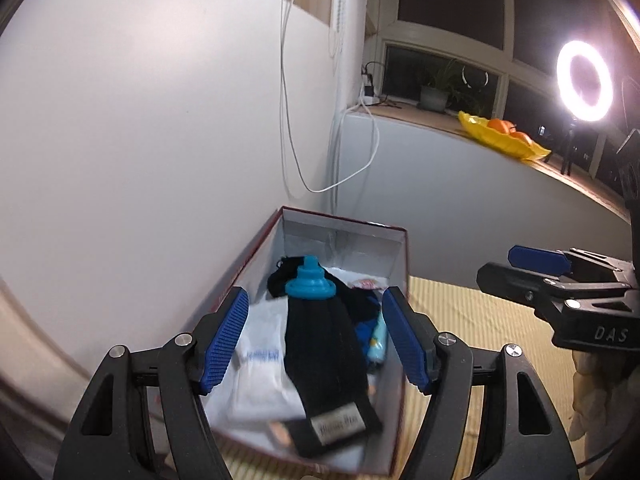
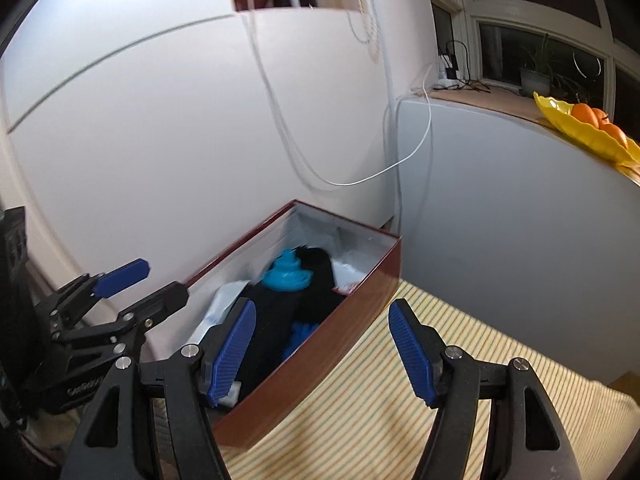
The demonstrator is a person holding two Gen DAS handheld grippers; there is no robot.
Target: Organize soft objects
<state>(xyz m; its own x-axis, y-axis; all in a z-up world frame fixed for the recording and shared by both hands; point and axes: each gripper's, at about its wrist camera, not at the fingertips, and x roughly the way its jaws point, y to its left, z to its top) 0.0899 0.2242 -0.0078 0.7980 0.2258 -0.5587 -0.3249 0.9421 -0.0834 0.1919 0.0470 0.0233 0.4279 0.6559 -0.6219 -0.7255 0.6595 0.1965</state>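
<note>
An open red cardboard box (image 1: 402, 280) (image 2: 360, 304) with a white inside stands on a striped cloth by the wall. In it lie a black knit piece (image 1: 328, 360) (image 2: 280, 320), a blue rubber funnel-like cap (image 1: 310, 282) (image 2: 286, 272), white plastic packets (image 1: 260, 364) and blue fabric (image 2: 302, 334). My left gripper (image 1: 314, 344) is open and empty above the box; it also shows in the right wrist view (image 2: 132, 284). My right gripper (image 2: 322, 354) is open and empty over the box's right wall; it also shows in the left wrist view (image 1: 516, 268).
White walls (image 1: 140, 140) meet in a corner behind the box, with white cables (image 1: 288, 128) hanging down. A ledge holds a yellow dish with oranges (image 1: 500, 134) (image 2: 588, 128), a potted plant (image 1: 434, 96) and a lit ring lamp (image 1: 586, 80). The yellow striped cloth (image 2: 440, 392) spreads to the right.
</note>
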